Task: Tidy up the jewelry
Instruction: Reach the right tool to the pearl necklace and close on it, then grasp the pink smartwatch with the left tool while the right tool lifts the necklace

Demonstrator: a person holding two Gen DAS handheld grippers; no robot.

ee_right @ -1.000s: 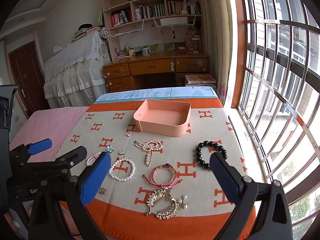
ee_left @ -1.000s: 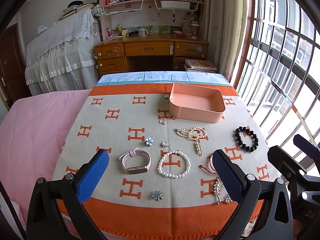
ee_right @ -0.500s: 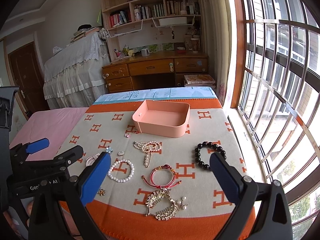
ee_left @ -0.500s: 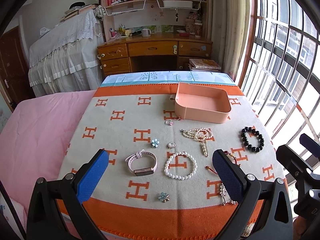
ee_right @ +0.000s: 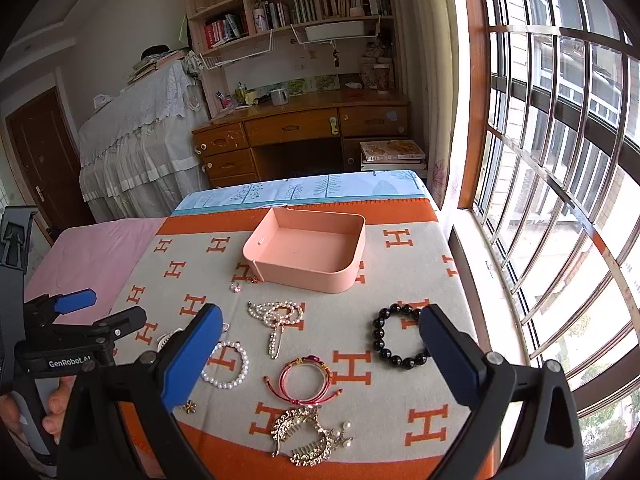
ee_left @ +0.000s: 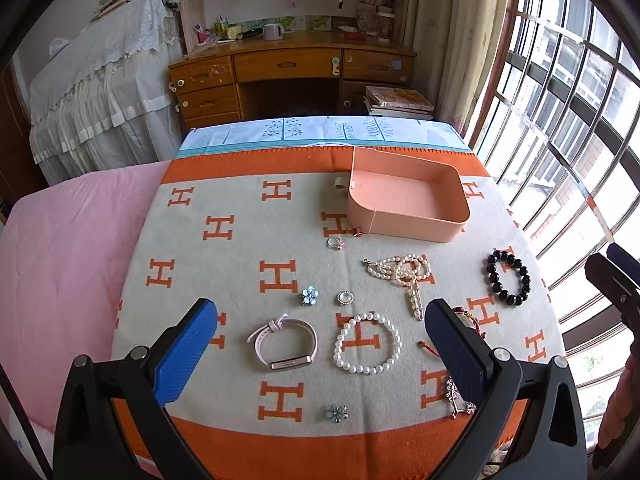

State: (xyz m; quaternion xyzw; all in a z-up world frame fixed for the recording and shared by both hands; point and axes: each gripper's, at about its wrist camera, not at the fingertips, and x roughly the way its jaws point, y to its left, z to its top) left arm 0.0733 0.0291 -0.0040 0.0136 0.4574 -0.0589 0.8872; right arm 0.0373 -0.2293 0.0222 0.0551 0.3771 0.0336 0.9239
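hand-held grippers (ee_left: 320, 328) (ee_right: 320, 332) wide apart, both empty

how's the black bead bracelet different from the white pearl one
The black bead bracelet has large dark glossy beads; the white pearl bracelet has small pale ones. The black one lies nearer the window, the pearl one nearer the watch. Both are closed loops lying flat on the blanket.
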